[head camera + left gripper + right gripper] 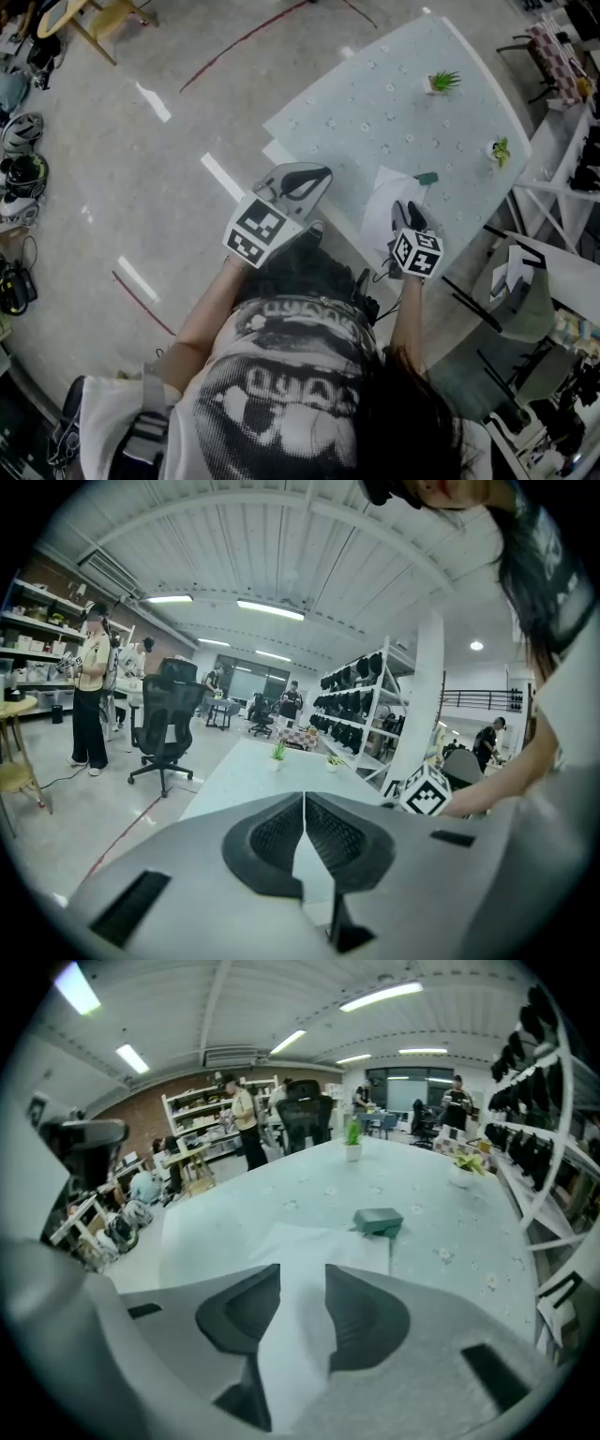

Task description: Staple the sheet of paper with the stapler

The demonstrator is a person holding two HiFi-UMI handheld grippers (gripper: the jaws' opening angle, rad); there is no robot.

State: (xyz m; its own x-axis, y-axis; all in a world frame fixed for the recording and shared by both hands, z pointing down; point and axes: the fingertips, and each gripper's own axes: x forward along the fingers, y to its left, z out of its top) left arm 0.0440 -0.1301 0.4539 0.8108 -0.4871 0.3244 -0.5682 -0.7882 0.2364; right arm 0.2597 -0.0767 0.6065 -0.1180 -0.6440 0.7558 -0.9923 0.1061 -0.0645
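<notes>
Thin white paper sheet (309, 1251) lay on a pale flower-dotted table (394, 103), with a small green stapler (379, 1221) at its far corner. The right gripper (302, 1274) hovered above, jaws wide, gripping nothing. The left gripper (305, 799) was closed, empty. The sheet looked light and floppy, best pinched at an edge.

Small green stapler (379, 1221) is sitting at white paper sheet's (314, 1251) far corner, both lying on pale patterned bench (441, 1194).
</notes>
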